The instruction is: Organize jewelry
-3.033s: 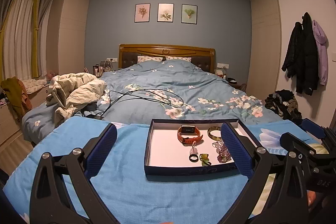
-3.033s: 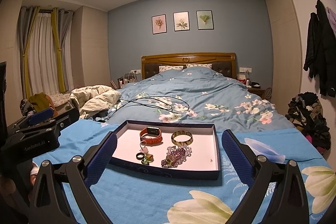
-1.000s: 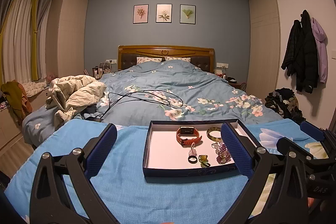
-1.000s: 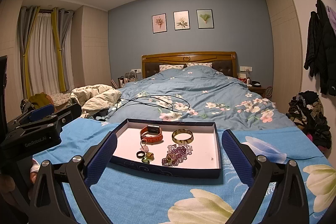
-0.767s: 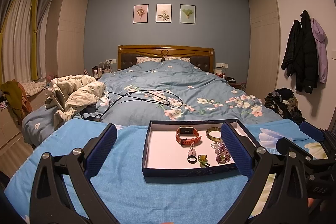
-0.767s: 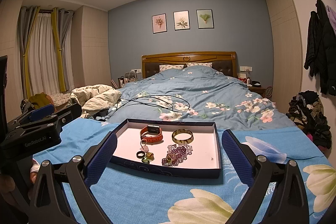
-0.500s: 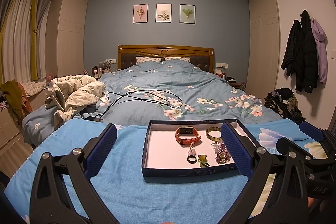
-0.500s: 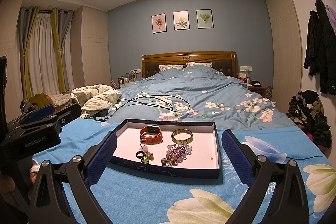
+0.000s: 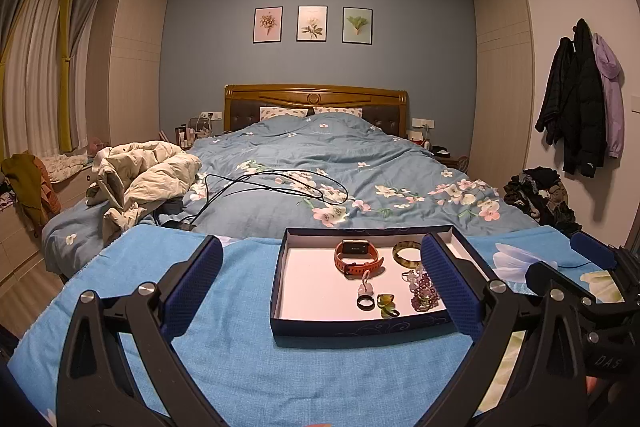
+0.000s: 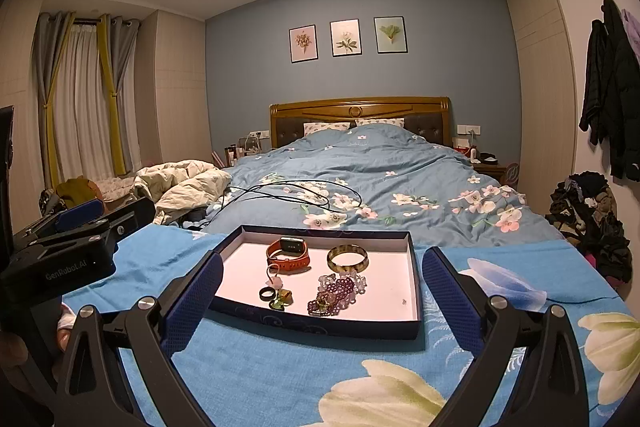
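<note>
In the left wrist view, the left gripper (image 9: 322,279) hangs wide open and empty, short of the shallow dark-blue cardboard tray (image 9: 352,327) holding an orange-strapped smartwatch (image 9: 357,257); I'd approach it slowly from above. Over in the right wrist view, the right gripper (image 10: 322,291) is also spread wide, holding nothing, facing a purple beaded bracelet (image 10: 335,291). The tray sits on a blue floral towel (image 10: 280,367) at the bed's foot, in a cluttered bedroom.

Home bedroom: wooden-headboard bed (image 9: 316,99) under floral blue duvet (image 9: 340,167), three framed prints (image 9: 313,23) on blue wall, curtains (image 9: 36,67) at window, coats (image 9: 580,107) hung on wall.
</note>
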The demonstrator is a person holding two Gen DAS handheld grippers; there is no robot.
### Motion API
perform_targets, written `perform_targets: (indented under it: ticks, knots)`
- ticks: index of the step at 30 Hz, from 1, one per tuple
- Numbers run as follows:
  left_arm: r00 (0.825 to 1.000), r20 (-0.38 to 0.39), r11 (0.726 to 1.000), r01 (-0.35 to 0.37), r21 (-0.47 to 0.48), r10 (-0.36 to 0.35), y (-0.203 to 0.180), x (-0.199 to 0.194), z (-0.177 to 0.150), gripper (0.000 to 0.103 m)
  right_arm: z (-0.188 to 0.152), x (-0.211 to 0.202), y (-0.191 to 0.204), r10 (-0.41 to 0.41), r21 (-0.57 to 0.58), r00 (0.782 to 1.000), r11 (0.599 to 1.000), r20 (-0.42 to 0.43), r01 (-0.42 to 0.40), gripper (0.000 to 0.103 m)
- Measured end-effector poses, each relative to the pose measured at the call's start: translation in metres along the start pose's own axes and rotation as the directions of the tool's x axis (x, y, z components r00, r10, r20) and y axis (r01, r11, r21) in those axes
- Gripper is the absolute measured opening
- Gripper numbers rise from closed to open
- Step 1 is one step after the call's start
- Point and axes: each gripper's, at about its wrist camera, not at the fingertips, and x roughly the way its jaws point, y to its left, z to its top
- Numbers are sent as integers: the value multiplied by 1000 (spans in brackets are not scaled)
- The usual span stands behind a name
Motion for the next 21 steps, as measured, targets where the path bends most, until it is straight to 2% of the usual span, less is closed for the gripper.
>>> perform_targets:
  ticks: [21]
  knots:
    - [1000, -3, 1000, 1, 3, -1, 0, 1, -1, 97, -1, 3, 2, 2, 2, 1000, 1000, -6, -2, 96]
